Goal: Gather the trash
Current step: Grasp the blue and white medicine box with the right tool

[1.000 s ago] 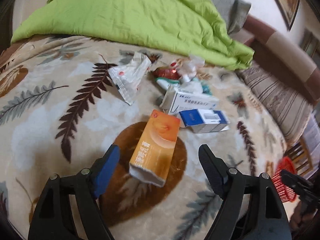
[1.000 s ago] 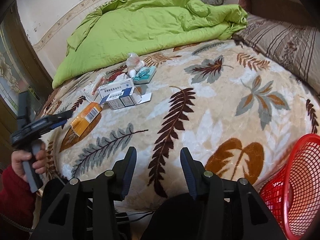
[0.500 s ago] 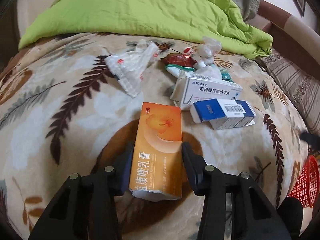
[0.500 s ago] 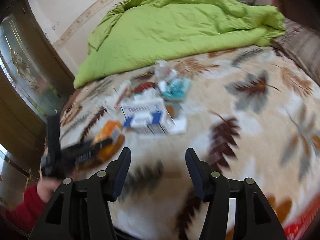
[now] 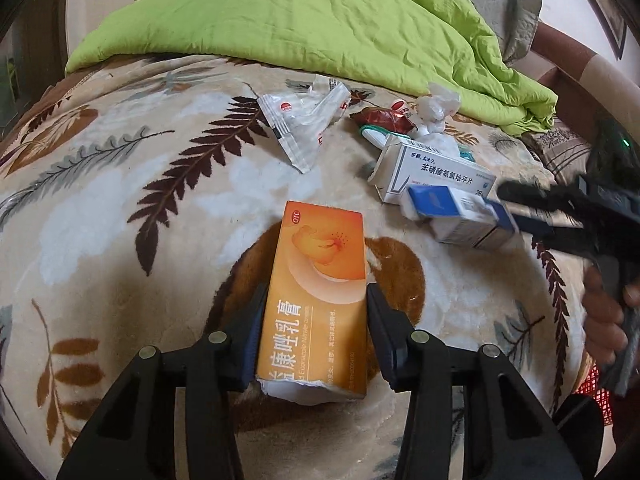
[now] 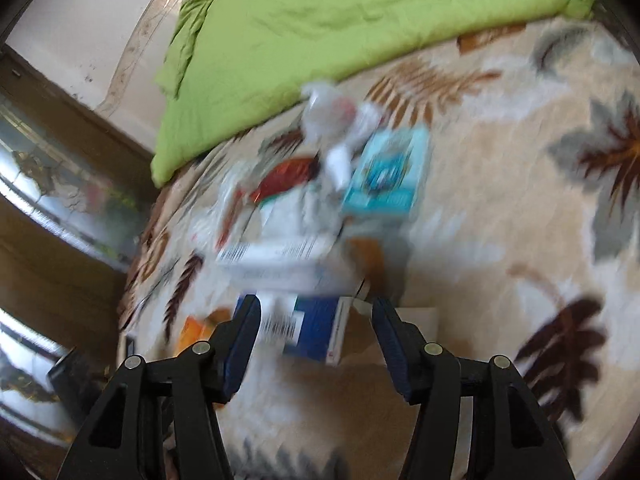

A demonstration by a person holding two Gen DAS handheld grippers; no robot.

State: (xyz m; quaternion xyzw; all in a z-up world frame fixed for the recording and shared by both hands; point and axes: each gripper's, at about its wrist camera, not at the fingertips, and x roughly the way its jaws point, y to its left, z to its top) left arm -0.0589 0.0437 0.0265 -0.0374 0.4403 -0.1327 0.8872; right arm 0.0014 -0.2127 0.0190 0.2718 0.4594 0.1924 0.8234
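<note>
Bedroom scene: a bed covered with a beige leaf-print blanket [image 5: 120, 208], with a lime green duvet [image 5: 320, 20] bunched up along the far side. All the trash sits in one loose cluster in the middle of the blanket.

Left gripper [image 5: 314, 336] is low over the blanket with its jaws pressed against both long sides of an orange medicine box [image 5: 320, 292], so it's pinching that one. That box lies flat, label up, torn end toward the gripper.

Beyond it there's a white box with blue print [image 5: 436, 168], and just in front of that, touching it, a blue and white box [image 5: 452, 216]. Right gripper [image 6: 316, 336] has come in around that blue one: jaws spread, one finger on each side of it, not squeezing as far as I can see. From the left camera its dark fingers reach in from the right with a hand [image 5: 604, 316] on the handle, though it's motion-blurred, and the right camera's picture is smeared too.

Rest of the pile: a crumpled clear plastic wrapper [image 5: 308, 120] off to the left of the boxes, a red foil wrapper [image 5: 380, 118] next to a wad of white tissue [image 5: 436, 108], and a teal packet [image 6: 386, 172] lying behind the white box. A bit of red basket [image 5: 596, 392] shows at the bed's edge under the person's hand.
</note>
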